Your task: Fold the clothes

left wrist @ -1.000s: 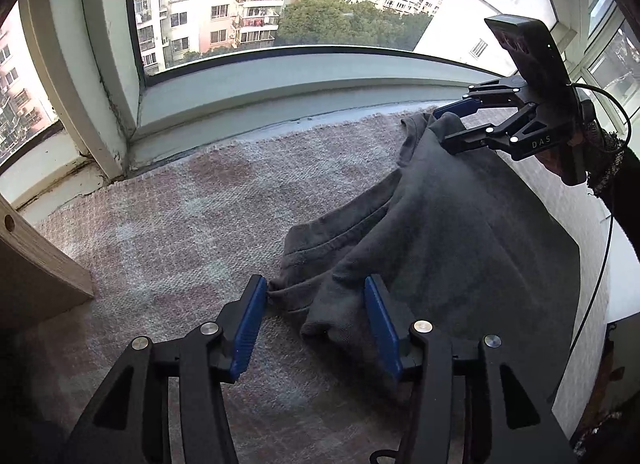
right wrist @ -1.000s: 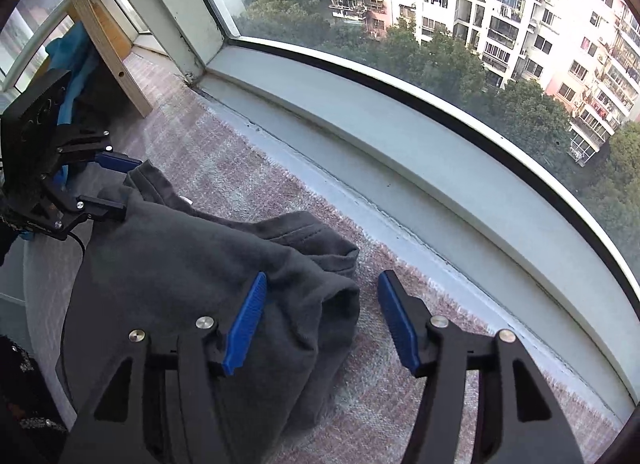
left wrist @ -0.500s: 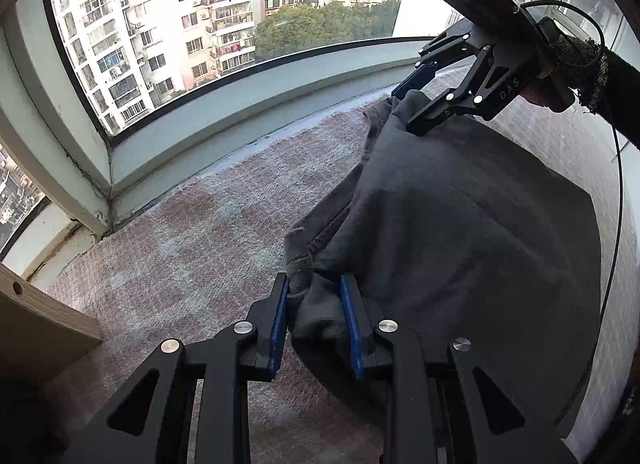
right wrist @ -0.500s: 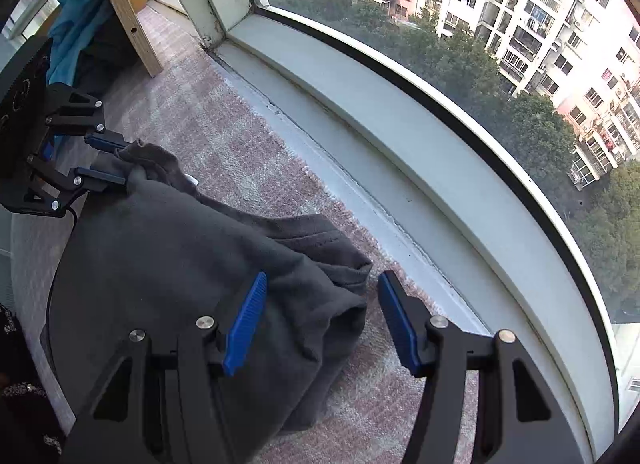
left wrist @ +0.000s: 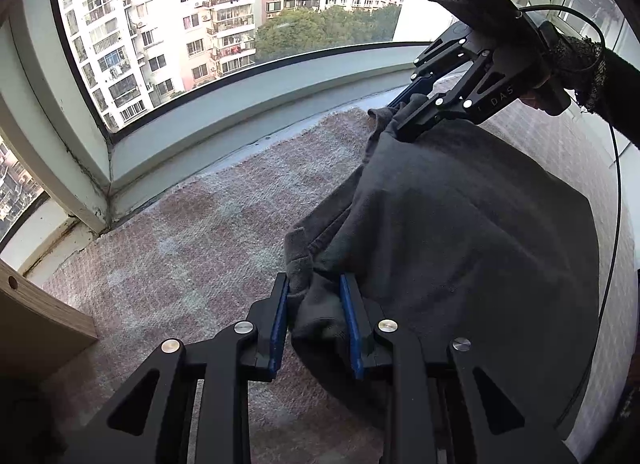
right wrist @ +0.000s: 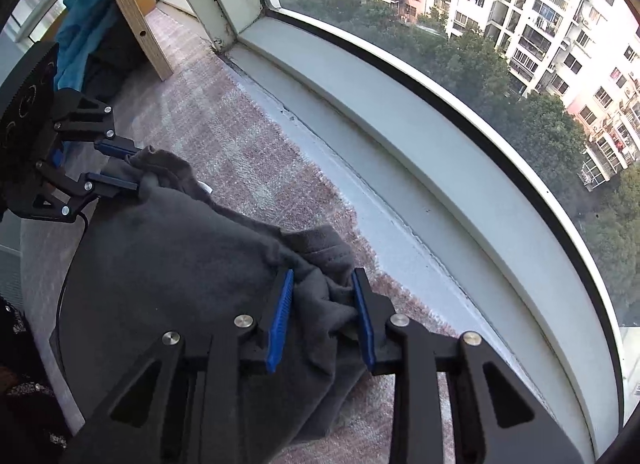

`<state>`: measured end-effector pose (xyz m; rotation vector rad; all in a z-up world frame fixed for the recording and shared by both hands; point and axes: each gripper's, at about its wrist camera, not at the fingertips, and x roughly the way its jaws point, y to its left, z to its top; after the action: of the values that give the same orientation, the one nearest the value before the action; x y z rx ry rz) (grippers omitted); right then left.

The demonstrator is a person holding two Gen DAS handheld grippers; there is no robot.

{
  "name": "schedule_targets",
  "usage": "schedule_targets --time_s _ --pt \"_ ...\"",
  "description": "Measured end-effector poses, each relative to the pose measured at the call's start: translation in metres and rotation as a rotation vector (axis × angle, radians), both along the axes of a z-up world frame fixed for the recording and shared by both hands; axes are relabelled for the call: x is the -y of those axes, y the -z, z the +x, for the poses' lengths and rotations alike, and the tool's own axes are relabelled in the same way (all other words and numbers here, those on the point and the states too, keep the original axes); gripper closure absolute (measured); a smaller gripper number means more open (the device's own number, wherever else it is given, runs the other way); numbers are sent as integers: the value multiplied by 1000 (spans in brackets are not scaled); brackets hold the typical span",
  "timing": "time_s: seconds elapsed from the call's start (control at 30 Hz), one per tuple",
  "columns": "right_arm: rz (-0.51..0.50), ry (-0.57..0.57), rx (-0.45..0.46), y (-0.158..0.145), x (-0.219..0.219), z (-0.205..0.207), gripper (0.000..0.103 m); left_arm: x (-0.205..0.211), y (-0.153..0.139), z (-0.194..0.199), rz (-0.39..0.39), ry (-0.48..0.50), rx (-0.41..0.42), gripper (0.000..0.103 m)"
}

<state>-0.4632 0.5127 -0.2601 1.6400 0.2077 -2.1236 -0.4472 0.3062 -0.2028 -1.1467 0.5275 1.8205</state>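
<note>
A dark grey garment (left wrist: 460,244) lies bunched on the pink checked cover, stretched between my two grippers. My left gripper (left wrist: 314,304) is shut on a thick fold at its near corner, and blue pads (left wrist: 280,312) press the fabric from both sides. In the right wrist view the same garment (right wrist: 168,264) runs left to the left gripper (right wrist: 134,168). My right gripper (right wrist: 323,304) has its jaws closing, with a bunched grey corner squeezed between them. From the left wrist view the right gripper (left wrist: 400,116) pinches the far corner.
The pink checked cover (left wrist: 180,244) runs up to a pale window sill (left wrist: 260,104) under a curved window. A wooden panel (left wrist: 36,316) stands at the left, with blue cloth (right wrist: 80,36) behind it. A black cable (left wrist: 612,204) hangs from the sleeved hand (left wrist: 616,80).
Both grippers went from open to clamped on the garment, the left first and then the right. The grey fabric now bunches between each pair of pads.
</note>
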Motion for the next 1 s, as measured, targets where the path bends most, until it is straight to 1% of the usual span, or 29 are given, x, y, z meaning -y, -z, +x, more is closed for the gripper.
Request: schedule_targets --time_s 0.03,0.13,0.27,0.4,0.47,0.63,0.7,0.77,0.87,0.93,1.0 --pt "9 -1 -7 -2 0 2 75 0 -1 2 -4 4 -11 81" --pt "81 -52 -60 -8 9 13 86 -1 -2 6 -17 22 -49 84" --pt "169 -105 -131 -18 18 26 90 -2 -1 7 -25 30 -66 84" --pt "146 -75 -157 -25 12 28 91 0 4 6 -17 26 -69 85" --pt "147 -71 -175 -29 11 31 91 -6 6 6 -10 19 -65 87" --pt "102 -24 -238 -59 5 51 91 4 -18 7 52 4 -37 89" --pt "99 -10 -262 -73 5 62 91 7 -32 12 81 10 -35 89" --pt "112 2 -281 -84 7 73 92 8 -45 17 106 18 -35 90" --pt "133 26 -312 -104 8 96 92 5 -59 28 117 29 -44 90" --pt "139 58 -339 -123 4 115 92 3 -70 37 126 36 -48 90" --pt "158 86 -363 -144 -1 135 92 1 -89 48 150 53 -56 90"
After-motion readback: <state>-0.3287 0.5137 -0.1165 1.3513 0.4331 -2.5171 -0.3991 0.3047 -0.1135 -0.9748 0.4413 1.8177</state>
